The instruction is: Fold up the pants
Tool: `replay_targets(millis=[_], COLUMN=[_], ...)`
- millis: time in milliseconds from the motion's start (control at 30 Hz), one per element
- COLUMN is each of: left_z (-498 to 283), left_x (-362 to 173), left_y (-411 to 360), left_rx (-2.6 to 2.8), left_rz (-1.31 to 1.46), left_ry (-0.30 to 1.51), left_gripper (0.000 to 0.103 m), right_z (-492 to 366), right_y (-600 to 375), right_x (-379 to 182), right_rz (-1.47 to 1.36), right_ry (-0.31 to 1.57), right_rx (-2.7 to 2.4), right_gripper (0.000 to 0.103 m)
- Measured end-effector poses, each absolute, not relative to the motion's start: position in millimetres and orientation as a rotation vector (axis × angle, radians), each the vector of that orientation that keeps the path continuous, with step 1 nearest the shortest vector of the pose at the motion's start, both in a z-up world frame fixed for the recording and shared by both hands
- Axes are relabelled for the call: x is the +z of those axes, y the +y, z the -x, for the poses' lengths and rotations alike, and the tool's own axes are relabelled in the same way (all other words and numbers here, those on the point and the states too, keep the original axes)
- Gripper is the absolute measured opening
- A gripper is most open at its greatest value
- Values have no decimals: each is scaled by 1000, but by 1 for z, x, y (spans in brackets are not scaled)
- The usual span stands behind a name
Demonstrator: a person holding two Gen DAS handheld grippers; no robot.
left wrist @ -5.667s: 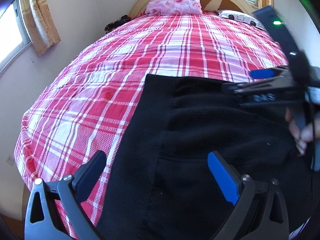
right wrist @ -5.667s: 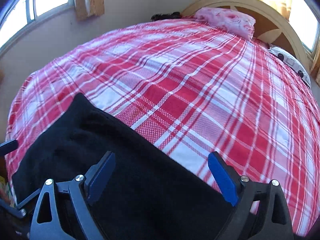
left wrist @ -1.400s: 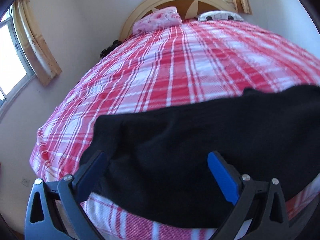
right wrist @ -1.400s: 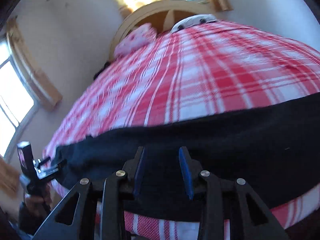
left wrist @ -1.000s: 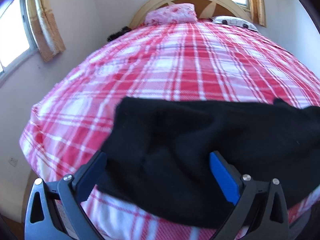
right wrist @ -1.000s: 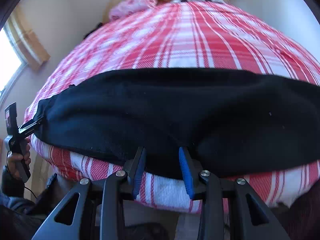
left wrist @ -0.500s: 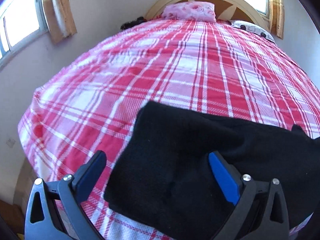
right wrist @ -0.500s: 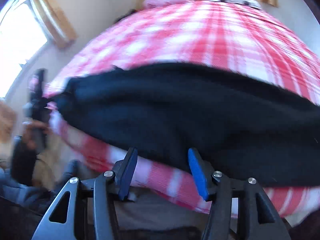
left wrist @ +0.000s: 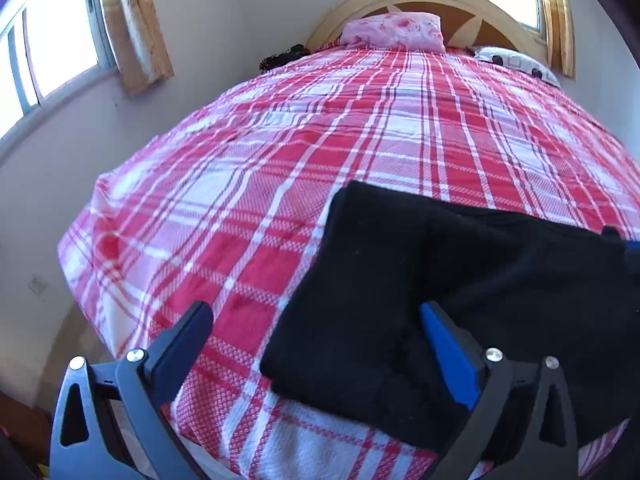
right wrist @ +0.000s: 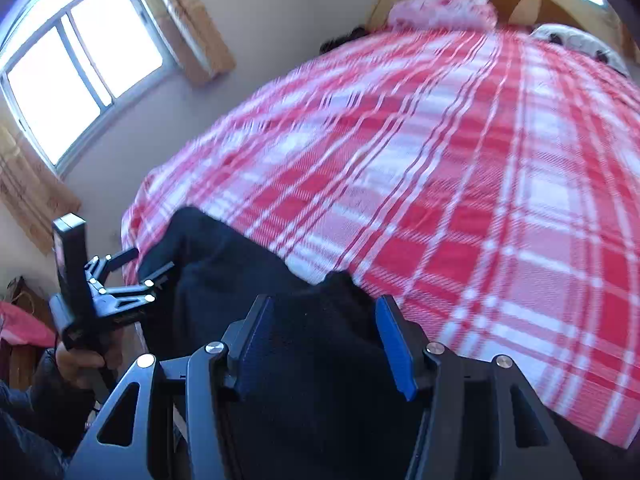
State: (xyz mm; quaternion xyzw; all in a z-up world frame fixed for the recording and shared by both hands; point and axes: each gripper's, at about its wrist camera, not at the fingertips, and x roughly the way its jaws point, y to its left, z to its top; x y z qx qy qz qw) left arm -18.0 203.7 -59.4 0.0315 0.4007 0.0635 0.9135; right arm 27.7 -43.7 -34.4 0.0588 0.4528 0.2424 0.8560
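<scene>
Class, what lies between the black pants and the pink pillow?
Left wrist view: only bare plaid bedspread between the black pants and pink pillow.

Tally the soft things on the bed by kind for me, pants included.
Black pants: 1
Pink floral pillow: 1
White patterned pillow: 1
Red plaid bedspread: 1
Total: 4

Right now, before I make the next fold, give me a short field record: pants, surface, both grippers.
pants: black pants, folded into a thick stack near the foot edge of the bed
surface: red and white plaid bedspread
left gripper: jaws wide open, hovering at the stack's left end
right gripper: jaws open, black fabric between them
background: pink pillow by the headboard
</scene>
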Motion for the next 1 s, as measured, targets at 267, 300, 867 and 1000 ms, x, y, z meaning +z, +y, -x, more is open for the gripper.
replay_targets(millis=[267, 300, 867, 1000], left_z=[6, 5, -1, -2], left_x=[-63, -63, -62, -61], left_y=[193, 192, 192, 192], left_rx=[135, 137, 136, 140], left_rz=[-77, -79, -101, -109], left_ry=[822, 827, 876, 885], left_gripper=[103, 103, 103, 103], right_z=[-23, -26, -78, -66], right_y=[-14, -15, -53, -58], right_x=[-47, -49, -72, -63], right_rz=[-56, -81, -630, -660], right_ry=[1031, 1038, 962, 961], right_rx=[615, 617, 539, 540], right_gripper=[57, 57, 40, 40])
